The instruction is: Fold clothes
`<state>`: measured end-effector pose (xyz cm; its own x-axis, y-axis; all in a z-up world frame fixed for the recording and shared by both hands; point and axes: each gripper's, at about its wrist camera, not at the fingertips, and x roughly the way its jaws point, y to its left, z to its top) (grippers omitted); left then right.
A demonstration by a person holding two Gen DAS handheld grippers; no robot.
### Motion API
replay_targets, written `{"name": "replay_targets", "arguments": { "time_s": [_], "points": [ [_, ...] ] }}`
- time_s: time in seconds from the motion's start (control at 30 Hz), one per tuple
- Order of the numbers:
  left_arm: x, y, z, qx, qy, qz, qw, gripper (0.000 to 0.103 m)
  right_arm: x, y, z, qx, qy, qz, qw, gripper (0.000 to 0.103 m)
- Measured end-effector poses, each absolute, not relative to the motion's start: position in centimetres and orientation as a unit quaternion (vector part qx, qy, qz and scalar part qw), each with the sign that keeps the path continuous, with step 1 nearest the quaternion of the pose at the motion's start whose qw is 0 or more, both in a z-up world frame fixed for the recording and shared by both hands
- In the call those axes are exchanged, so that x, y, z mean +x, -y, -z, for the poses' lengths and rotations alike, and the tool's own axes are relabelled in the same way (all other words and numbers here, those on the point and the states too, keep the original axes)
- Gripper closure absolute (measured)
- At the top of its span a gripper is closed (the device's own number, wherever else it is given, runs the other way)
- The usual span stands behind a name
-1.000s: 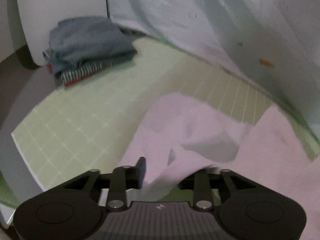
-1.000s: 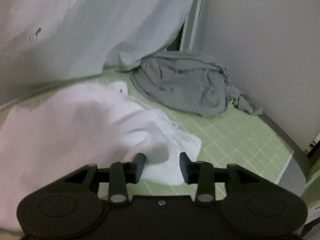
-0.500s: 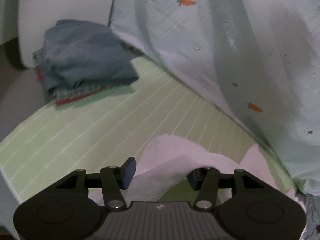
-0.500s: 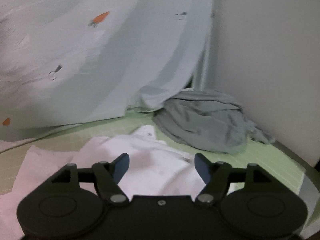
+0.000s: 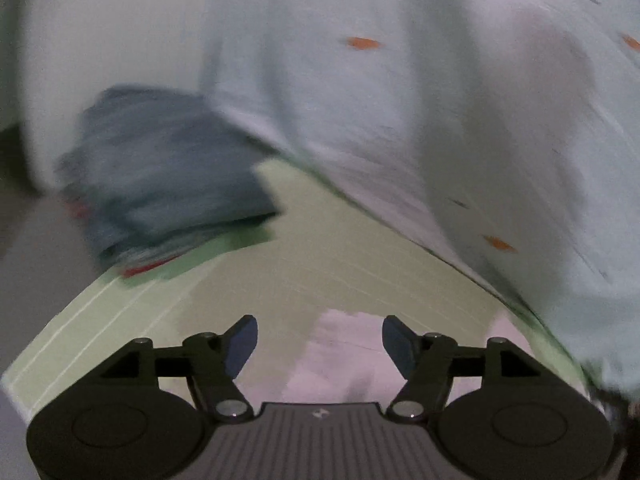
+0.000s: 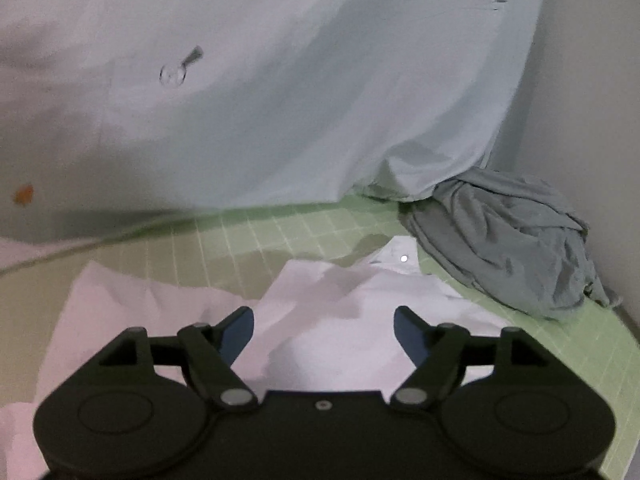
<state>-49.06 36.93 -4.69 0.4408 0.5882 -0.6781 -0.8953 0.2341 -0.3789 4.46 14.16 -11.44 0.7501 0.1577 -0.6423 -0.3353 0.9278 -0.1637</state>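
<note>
A white garment [image 6: 320, 300] lies rumpled on the green gridded mat [image 6: 280, 232]. Its edge shows in the left wrist view [image 5: 348, 344], just in front of my left gripper [image 5: 320, 340]. My left gripper is open and empty above that edge. My right gripper [image 6: 324, 332] is open and empty, held above the garment's right part. A crumpled grey garment [image 6: 508, 240] lies on the mat at the right. A folded stack of dark blue clothes [image 5: 168, 172] sits at the mat's far left; that view is blurred.
A pale blue sheet with small orange carrots [image 5: 420, 100] hangs along the back of the mat, also in the right wrist view [image 6: 280, 100]. A white wall [image 6: 592, 100] stands at the right. The mat's left edge [image 5: 60, 324] drops off to a grey surface.
Both grippers opened, let go of the white garment and lifted away from it. The garment now lies on the mat. The left view swung up toward the sheet.
</note>
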Motion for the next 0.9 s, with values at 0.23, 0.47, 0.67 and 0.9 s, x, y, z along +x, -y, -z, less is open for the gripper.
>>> {"name": "replay_targets", "arguments": {
  "time_s": [0.23,0.47,0.67,0.9],
  "points": [
    [-46.8,-39.6,8.3,-0.406,-0.215,-0.492,0.740,0.023,5.8,-15.8,13.3,-0.154,-0.337,-0.119,0.921,0.019],
    [-40.6,-43.2,14.2,-0.418,-0.286,-0.471,0.723,0.022,9.3,-15.6,14.7,-0.150,-0.365,-0.085,0.915,0.018],
    [-38.4,-43.2,15.8,-0.424,-0.304,-0.476,0.708,0.022,10.5,-12.1,15.1,-0.128,-0.387,-0.096,0.908,0.083],
    [-37.4,-42.3,16.6,-0.419,-0.327,-0.482,0.696,0.023,7.1,-6.6,11.8,-0.103,-0.323,-0.135,0.931,0.101]
  ]
}}
